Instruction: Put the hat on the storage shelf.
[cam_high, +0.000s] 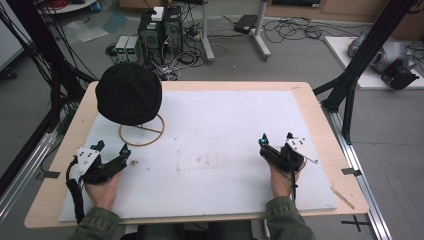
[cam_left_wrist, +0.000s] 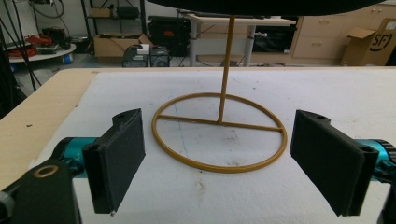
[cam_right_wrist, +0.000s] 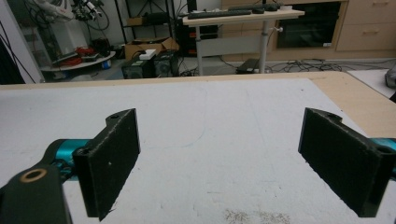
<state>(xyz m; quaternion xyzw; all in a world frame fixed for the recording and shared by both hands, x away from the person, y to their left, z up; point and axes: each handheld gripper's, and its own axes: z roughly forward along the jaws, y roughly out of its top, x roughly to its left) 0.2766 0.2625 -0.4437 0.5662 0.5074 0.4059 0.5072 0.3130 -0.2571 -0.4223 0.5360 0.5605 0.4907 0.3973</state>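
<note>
A black hat (cam_high: 129, 93) sits on top of a gold wire stand (cam_high: 142, 131) at the table's left rear. In the left gripper view the stand's ring base (cam_left_wrist: 219, 133) and upright rod lie straight ahead, with the hat's brim (cam_left_wrist: 261, 5) along the top edge. My left gripper (cam_high: 113, 148) rests on the white sheet just in front of the stand, jaws wide apart and empty. On the right side of the sheet my right gripper (cam_high: 276, 139) also stands open with nothing between its pads (cam_right_wrist: 112, 158).
A white sheet (cam_high: 215, 150) covers most of the wooden table (cam_high: 320, 115). Black frame posts (cam_high: 360, 60) stand at the right and left of the table. Computers and cables (cam_high: 160, 35) lie on the floor beyond the far edge.
</note>
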